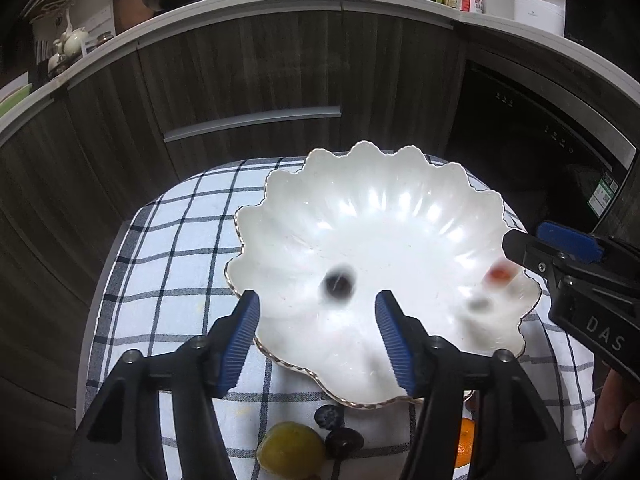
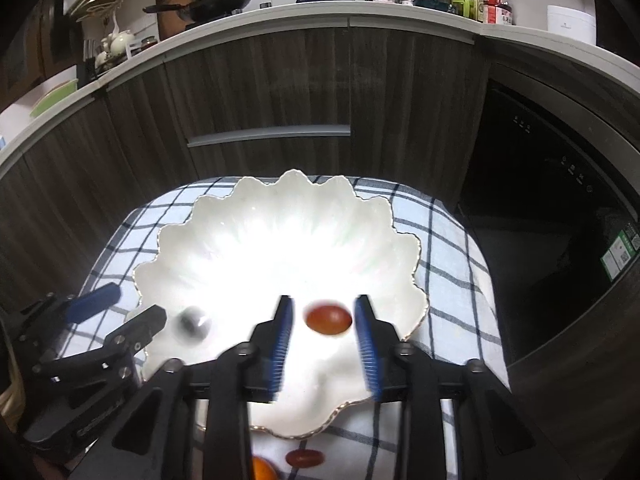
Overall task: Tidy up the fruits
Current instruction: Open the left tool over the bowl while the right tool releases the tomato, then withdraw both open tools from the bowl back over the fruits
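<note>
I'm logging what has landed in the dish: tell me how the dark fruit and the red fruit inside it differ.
The dark fruit is round and nearly black; the red fruit is oval and orange-red. The dark fruit lies ahead of the left gripper, toward the middle of the white scalloped dish; the red fruit lies ahead of the right gripper, nearer the dish's rim. Both are small, blurred, inside the dish, and held by neither gripper's jaws.

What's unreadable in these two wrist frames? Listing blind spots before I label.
- Dark fruit in the plate: motion-blurred in both views, type unclear.
- Red fruit: smeared in the left view; contact with the plate unclear in either.
- Plate centre, right view: glare washes it out.
- Yellow-green fruit, orange: cut off by the left gripper and the frame edge.
- Bottle labels: too small.
</note>
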The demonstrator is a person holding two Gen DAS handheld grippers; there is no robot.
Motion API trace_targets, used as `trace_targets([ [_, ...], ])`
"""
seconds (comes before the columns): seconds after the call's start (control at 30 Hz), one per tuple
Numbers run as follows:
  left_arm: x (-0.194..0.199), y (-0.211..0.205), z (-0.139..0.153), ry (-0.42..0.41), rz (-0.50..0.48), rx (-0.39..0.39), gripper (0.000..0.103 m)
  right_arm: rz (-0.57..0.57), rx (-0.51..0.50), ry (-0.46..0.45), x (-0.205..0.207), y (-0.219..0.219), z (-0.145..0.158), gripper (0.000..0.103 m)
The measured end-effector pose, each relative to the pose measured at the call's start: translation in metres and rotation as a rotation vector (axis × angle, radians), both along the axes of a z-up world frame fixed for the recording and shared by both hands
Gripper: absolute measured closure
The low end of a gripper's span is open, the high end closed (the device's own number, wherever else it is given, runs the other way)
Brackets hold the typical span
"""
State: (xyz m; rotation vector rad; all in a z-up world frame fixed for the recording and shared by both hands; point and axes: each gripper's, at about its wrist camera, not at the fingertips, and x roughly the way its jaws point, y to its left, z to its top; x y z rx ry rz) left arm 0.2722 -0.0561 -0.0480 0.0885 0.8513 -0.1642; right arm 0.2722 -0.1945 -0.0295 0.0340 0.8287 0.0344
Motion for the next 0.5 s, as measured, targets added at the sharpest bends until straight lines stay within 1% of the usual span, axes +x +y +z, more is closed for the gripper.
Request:
trace_targets([
  [0.03,0.0,0.0,0.0,-0.001,0.0,0.001,0.042,-0.002,0.0,-0.004,-0.001,-0.001,0.001,0.048],
  [0.13,-0.002,0.002,0.003,-0.011,0.007,0.002,0.033,-0.02,-0.011,-0.024,-0.003,-0.002,0.005,0.036],
  [0.27,-0.005,0.005,0.009,-0.032,0.026,-0.002,0.023,-0.032,-0.015,-0.036,-0.006,-0.004,0.009,0.034],
  [0.5,-0.011,0.012,0.018,-0.055,0.035,-0.003,0.023,-0.05,-0.025,-0.057,-0.012,-0.004,0.017,0.034],
])
